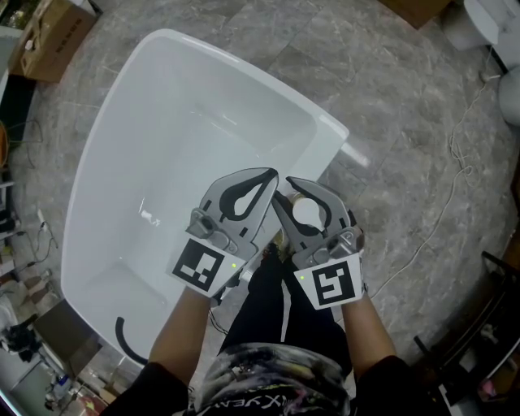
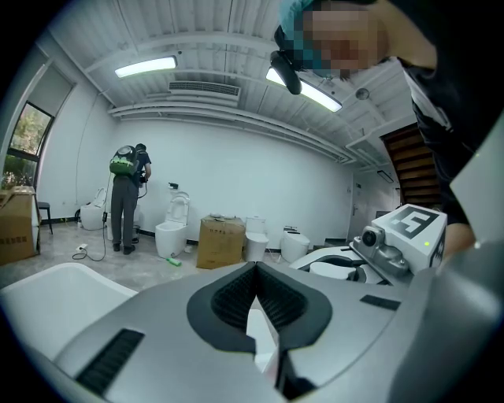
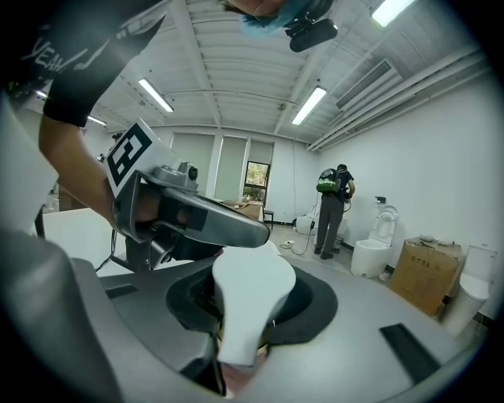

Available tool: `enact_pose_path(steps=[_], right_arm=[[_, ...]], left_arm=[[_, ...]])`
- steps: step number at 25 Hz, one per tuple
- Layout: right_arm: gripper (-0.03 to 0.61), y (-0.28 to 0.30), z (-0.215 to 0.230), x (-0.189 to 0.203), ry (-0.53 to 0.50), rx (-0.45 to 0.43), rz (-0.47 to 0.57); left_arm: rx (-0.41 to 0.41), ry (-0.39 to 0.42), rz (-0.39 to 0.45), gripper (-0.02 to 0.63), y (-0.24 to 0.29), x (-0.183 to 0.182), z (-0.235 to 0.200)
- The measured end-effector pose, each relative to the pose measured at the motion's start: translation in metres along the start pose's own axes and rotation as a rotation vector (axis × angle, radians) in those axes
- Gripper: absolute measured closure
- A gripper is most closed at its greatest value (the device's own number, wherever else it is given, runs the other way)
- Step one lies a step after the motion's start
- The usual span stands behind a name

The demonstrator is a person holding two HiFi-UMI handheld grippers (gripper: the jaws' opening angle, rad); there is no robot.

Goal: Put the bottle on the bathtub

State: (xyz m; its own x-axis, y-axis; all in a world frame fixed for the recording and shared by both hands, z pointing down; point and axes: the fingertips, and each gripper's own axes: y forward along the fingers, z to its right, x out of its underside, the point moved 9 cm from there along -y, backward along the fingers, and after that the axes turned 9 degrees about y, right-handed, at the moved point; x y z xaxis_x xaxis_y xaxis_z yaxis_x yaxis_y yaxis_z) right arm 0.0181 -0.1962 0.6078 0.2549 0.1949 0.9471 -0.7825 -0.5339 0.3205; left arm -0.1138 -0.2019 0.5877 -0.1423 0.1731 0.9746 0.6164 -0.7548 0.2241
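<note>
A white bathtub point(image 1: 244, 65) fills the left of the head view. Both grippers hover side by side over its near right rim. My right gripper point(image 1: 284, 188) is shut on a white bottle point(image 1: 307, 213). In the right gripper view the bottle point(image 3: 250, 295) stands pinched between the dark pads, its rounded end toward the camera. My left gripper point(image 1: 270, 174) is shut, tips touching, with nothing in it. In the left gripper view the left gripper point(image 2: 256, 268) has its jaws meeting over the tub's white surface point(image 2: 55, 295), and the right gripper's marker cube point(image 2: 413, 224) shows at the right.
A grey stone floor surrounds the tub. A cardboard box point(image 1: 53, 36) sits at the top left, white toilets point(image 1: 479, 20) at the top right, and a cable point(image 1: 455, 162) trails across the floor. A black hose point(image 1: 126, 337) lies in the tub. A person point(image 2: 126, 197) stands far off near toilets point(image 2: 172, 228).
</note>
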Motion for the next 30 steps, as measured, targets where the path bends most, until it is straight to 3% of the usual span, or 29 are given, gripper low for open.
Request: enact_pose_path(steps=[9, 19, 30], right_arm=[[0.456, 0.000, 0.000, 0.002, 0.008, 0.005, 0.018], [0.360, -0.005, 0.006, 0.010, 0.030, 0.017, 0.011], [0.331, -0.028, 0.002, 0.006, 0.020, 0.059, 0.010]], left_arm=[[-0.005, -0.011, -0.004, 0.600, 0.004, -0.002, 0.001], [-0.012, -0.009, -0.008, 0.600, 0.002, 0.000, 0.003], [-0.011, 0.011, 0.006, 0.600, -0.010, -0.013, 0.013]])
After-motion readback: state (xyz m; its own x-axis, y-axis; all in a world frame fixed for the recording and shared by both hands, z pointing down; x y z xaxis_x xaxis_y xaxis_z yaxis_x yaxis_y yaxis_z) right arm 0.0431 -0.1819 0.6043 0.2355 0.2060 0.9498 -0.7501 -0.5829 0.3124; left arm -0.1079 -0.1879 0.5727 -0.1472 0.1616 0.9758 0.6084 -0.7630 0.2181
